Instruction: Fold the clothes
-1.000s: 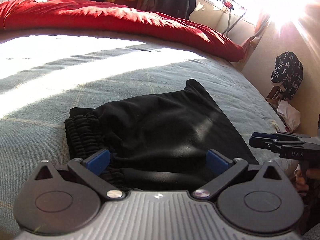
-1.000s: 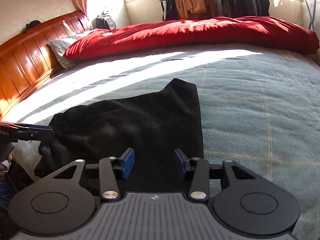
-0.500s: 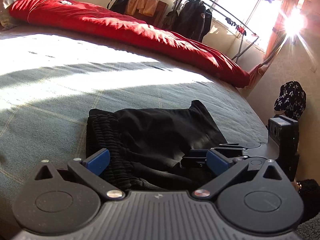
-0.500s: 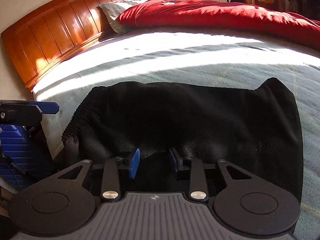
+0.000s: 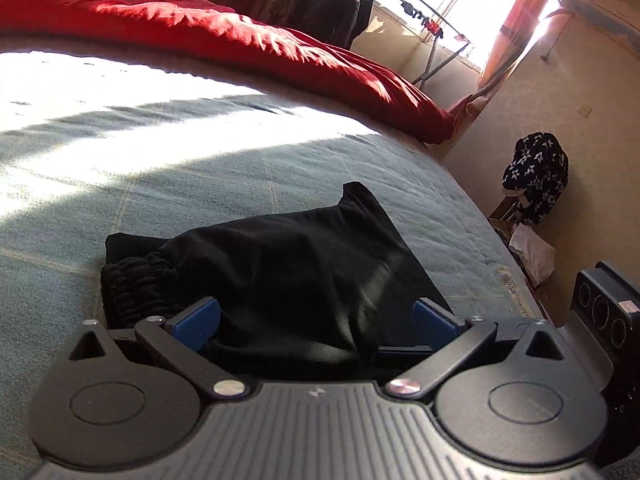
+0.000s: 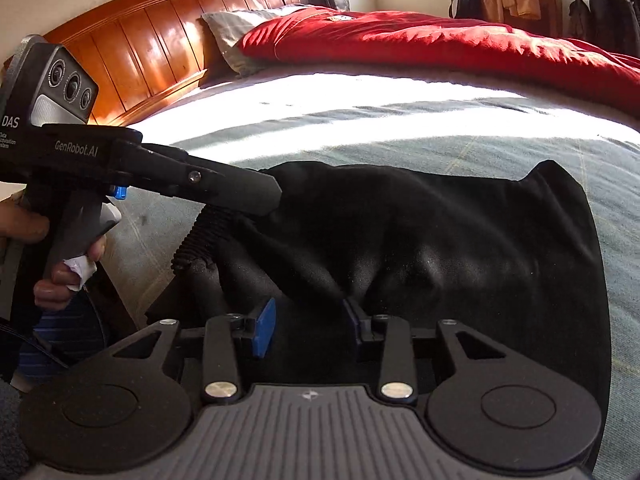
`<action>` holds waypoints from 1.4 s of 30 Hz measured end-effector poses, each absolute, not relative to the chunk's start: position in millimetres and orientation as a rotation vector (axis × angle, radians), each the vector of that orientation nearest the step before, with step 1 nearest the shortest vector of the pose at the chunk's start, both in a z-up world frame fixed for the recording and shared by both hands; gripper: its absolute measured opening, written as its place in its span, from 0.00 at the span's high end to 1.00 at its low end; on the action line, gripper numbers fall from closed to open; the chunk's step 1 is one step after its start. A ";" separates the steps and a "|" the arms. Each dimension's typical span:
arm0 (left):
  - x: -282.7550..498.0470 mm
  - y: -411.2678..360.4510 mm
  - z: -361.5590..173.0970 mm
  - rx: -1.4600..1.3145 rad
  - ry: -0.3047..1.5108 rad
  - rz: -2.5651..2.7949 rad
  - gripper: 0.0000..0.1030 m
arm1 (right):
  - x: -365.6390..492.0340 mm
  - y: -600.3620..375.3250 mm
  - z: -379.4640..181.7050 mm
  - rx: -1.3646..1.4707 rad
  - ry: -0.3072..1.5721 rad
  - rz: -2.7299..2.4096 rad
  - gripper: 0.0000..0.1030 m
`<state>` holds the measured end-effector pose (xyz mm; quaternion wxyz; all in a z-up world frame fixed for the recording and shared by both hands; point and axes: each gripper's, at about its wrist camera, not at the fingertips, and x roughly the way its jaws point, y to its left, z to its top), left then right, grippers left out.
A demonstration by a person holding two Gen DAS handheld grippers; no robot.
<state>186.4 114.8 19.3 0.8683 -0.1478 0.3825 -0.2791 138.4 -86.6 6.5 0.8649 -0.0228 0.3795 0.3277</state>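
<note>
Black folded elastic-waist shorts (image 5: 280, 276) lie on the grey-blue bed (image 5: 160, 184), near edge hidden behind both tongs. Left tongs (image 5: 316, 320) gape wide around bunched cloth; right tongs (image 6: 310, 330), at three o'clock, are opening over fabric.

Black shorts on a pale blue-green bed

The shorts (image 5: 288, 264) were plain black; the bed cover (image 5: 120, 184) was pale blue-green with faint yellow check lines. At the far side lay a red duvet (image 5: 240, 36). The headboard (image 6: 152, 52) was orange-brown wood. A dark garment with white stars (image 5: 536, 176) hung at right.
</note>
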 end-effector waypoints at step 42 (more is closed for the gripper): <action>160.4 101.1 6.3 -0.315 0.861 -0.393 0.01 | 333.5 -174.9 -4.0 -0.070 0.787 0.496 0.58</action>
